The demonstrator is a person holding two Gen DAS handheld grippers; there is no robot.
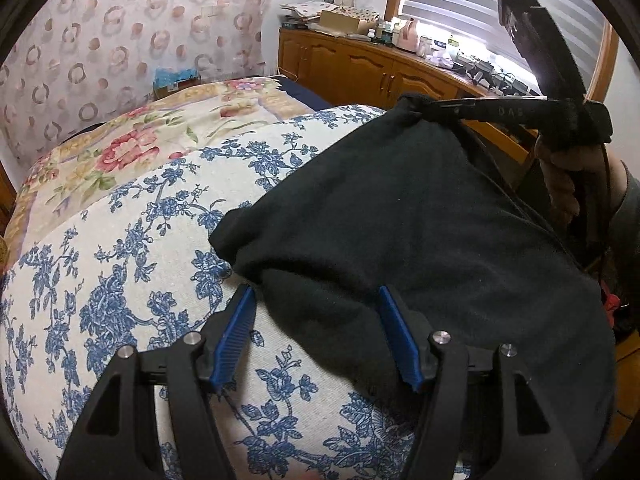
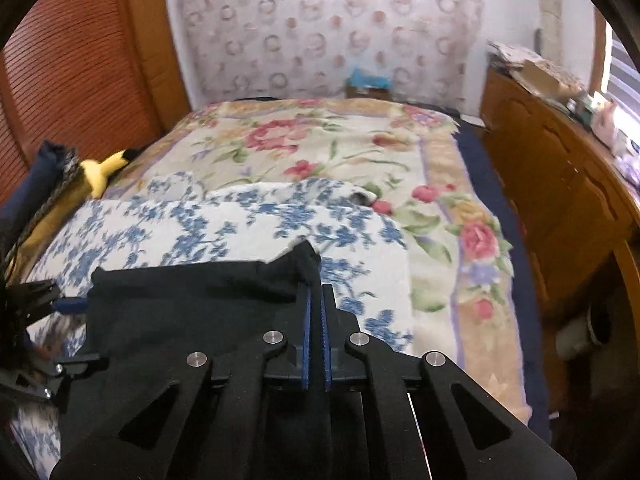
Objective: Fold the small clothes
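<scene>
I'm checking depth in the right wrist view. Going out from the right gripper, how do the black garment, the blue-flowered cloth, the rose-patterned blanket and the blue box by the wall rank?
1. Black garment, clamped in the right gripper.
2. Blue-flowered cloth, just ahead.
3. Rose-patterned blanket, beyond.
4. Blue box, at the wall.

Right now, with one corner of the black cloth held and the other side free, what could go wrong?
1. The right gripper pinches only a small corner of the black garment; a pull may slip it out.
2. The left gripper has open jaws around the near edge, so that side could drag and fold unevenly.
3. The blue floral cloth beneath lies loose and might bunch up or be pinched along with the garment.
</scene>
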